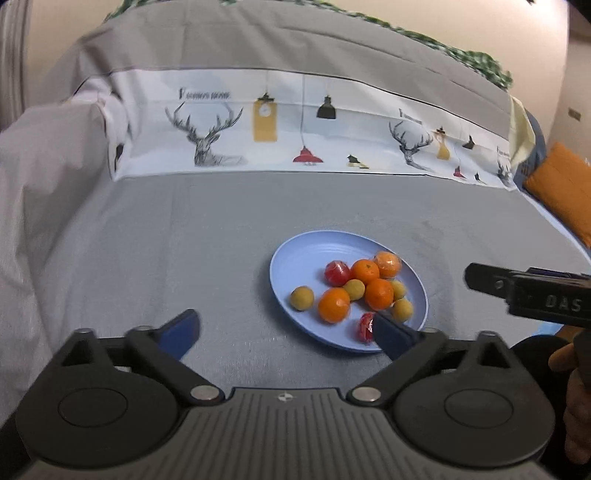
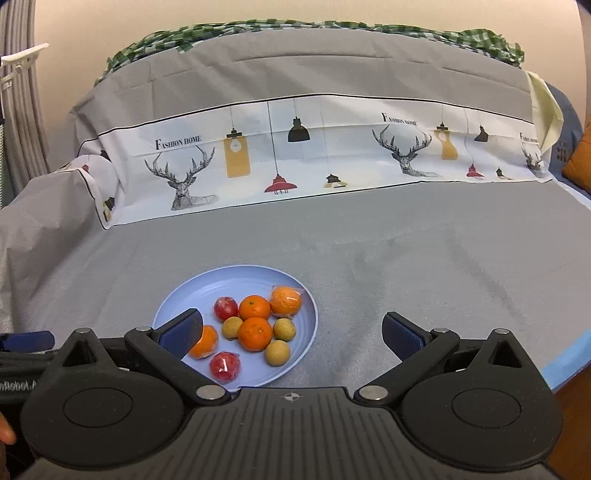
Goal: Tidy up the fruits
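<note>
Both pairs of blue-padded fingers stand spread wide with nothing between them: the left gripper hangs just short of the blue plate, its right-hand finger overlapping the plate's near rim in the picture, and the right gripper hovers at the plate's other near side, one finger hiding part of an orange fruit. The fruits all lie on that plate, bunched toward one side: orange mandarins, one of them in clear wrap, two red wrapped pieces and several small yellow-brown round fruits. No fruit shows on the grey cloth around the plate, so the gathering looks done, or nearly so; what sorting is still wanted I cannot tell. If another piece is to be moved, I would come down over a fruit at the edge of the pile, straddle it squarely with both pads and close gently, since round fruit rolls and wrap slips. The hands ought to stay out of each other's way; they sit near one another here. Behind the plate rises a draped cloth printed with stags and lamps, and a green checked cloth tops it.
</note>
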The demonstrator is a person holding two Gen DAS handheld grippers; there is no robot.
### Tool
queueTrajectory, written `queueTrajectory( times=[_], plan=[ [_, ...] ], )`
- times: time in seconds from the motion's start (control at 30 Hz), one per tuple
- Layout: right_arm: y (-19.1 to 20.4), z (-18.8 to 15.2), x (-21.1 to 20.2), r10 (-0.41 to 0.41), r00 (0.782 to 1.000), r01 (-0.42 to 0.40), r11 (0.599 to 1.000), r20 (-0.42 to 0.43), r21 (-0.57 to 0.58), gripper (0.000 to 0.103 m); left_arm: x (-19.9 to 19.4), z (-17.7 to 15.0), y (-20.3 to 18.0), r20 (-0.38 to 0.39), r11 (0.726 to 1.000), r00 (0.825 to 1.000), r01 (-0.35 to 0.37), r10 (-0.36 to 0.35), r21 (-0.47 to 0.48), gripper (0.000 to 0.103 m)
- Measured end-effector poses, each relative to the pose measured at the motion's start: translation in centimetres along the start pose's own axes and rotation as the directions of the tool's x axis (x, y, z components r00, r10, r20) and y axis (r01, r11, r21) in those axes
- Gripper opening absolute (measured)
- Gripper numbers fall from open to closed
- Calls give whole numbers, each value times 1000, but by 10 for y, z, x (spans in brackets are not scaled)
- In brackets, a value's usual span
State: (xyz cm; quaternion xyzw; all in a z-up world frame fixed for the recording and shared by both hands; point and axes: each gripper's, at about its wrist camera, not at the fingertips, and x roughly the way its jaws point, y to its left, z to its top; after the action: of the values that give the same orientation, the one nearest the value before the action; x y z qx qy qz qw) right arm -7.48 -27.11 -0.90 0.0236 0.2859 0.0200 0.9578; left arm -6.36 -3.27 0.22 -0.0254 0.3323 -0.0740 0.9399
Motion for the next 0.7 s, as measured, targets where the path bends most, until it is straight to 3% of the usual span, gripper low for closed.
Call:
queueTrajectory(
  times=[0.27,0.7],
  plan=[
    [2,-6,42,12,990,-4,999,-144,51,102,31,-2,4,-67,1000,998,-20,19,-14,102],
    [0,-5,42,39,990,-31,998,-136,59,102,34,-3,-1,-75,1000,997,-24,24,5,102]
  ],
)
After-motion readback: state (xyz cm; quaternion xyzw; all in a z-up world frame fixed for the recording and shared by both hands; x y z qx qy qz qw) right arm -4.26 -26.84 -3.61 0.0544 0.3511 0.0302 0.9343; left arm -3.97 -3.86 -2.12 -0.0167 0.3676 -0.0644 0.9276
